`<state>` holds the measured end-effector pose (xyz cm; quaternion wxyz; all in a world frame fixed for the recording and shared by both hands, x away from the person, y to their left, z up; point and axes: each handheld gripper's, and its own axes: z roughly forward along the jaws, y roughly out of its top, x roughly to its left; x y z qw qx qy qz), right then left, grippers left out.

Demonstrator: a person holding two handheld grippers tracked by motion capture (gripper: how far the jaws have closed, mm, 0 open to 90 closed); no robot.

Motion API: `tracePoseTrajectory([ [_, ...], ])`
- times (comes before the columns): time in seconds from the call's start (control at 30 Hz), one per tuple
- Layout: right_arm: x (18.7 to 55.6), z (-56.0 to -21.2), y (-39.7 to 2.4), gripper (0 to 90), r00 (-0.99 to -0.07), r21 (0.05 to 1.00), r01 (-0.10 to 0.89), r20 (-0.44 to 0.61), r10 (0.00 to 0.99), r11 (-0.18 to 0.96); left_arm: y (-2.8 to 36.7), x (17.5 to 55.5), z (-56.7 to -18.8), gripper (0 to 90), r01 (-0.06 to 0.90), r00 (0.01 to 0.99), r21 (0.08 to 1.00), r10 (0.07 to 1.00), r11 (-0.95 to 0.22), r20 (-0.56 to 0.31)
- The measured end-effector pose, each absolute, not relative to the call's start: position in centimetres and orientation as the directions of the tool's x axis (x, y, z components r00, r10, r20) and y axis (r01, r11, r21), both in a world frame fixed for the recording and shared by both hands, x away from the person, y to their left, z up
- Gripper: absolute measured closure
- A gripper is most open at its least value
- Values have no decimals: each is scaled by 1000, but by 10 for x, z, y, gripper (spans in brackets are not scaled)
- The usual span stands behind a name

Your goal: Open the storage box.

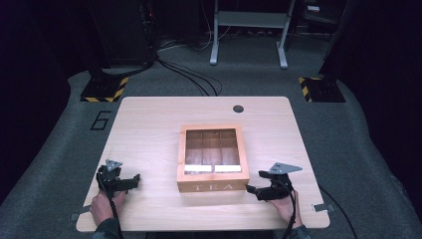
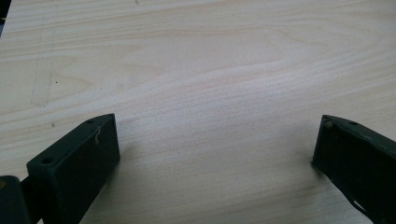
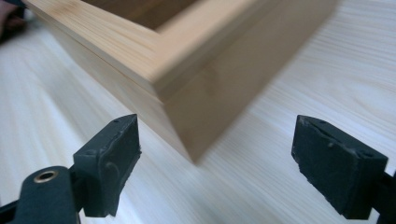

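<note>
- The wooden tea box [image 1: 213, 158], lid shut, sits mid-table [image 1: 149, 124], its "TEA" front facing the person.
- Right gripper [image 1: 252, 190] lies just beside the box's near right corner; its jaws stand wide apart, gripping nothing, the corner [image 3: 187, 116] just ahead of the gap and touching neither jaw.
- Left gripper [image 1: 135, 180] rests well left of the box, jaws spread over bare wood.

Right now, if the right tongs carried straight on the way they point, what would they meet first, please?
Most likely the near corner of the wooden tea box; the right tongs stand open, aimed at it.
</note>
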<state>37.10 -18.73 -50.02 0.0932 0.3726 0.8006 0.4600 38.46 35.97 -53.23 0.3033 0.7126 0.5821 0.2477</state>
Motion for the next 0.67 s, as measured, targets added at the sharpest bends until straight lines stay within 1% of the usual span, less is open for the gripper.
tracePoseTrajectory([
  [0.07,368,-504,-199,145,-685,801,518,178,707,299,360,385,-532,3,679,200,721,980,-139,0],
  [0.17,364,-513,-219,145,-646,793,544,187,740,274,360,385,-532,3,679,200,720,980,-139,0],
  [0.33,361,-525,-243,138,-577,769,573,133,806,284,360,385,-532,3,680,200,720,980,-139,0],
  [0.43,362,-528,-250,128,-562,766,573,109,820,291,360,385,-532,2,679,200,721,980,-139,0],
  [0.5,364,-528,-249,102,-548,749,584,80,833,312,360,385,-532,3,679,200,721,980,-139,0],
  [0.57,364,-529,-246,51,-539,728,573,-10,842,376,360,385,-532,2,680,200,720,980,-139,0],
  [0.67,368,-530,-247,10,-536,722,583,-2,844,372,360,385,-532,2,679,200,721,980,-139,0],
])
